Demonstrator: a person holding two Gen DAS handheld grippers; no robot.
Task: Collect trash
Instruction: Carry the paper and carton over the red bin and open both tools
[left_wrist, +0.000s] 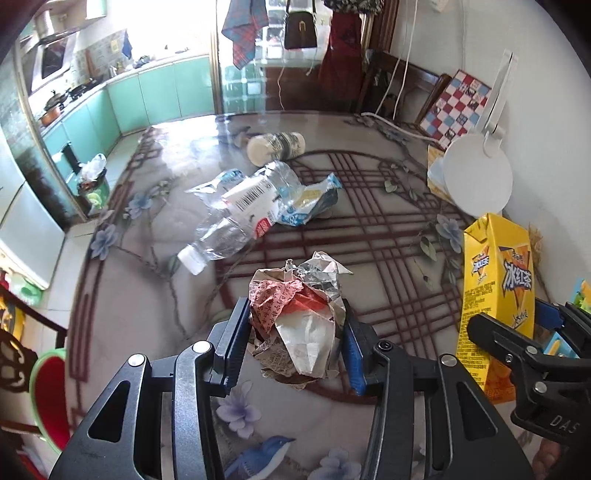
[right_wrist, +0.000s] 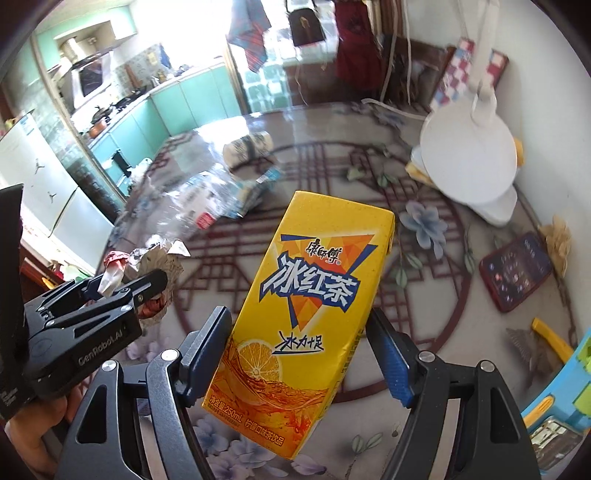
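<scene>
My left gripper (left_wrist: 293, 339) is shut on a crumpled paper and foil wad (left_wrist: 299, 314), held just above the table. My right gripper (right_wrist: 301, 350) is shut on a yellow iced tea carton (right_wrist: 306, 317), lifted and tilted above the table; the carton (left_wrist: 496, 295) and the right gripper (left_wrist: 517, 332) also show at the right of the left wrist view. The left gripper (right_wrist: 144, 288) with its wad (right_wrist: 147, 262) shows at the left of the right wrist view. A crushed clear plastic bottle (left_wrist: 236, 218), a blue-white wrapper (left_wrist: 314, 203) and a lying paper cup (left_wrist: 277, 146) rest mid-table.
A white round lamp (left_wrist: 478, 173) stands at the right by the wall. A red phone (right_wrist: 517, 269) lies at the right. A checkered box (left_wrist: 458, 103) leans at the back. A bin (left_wrist: 92, 184) stands on the floor to the left. The table edge (left_wrist: 85, 258) runs along the left.
</scene>
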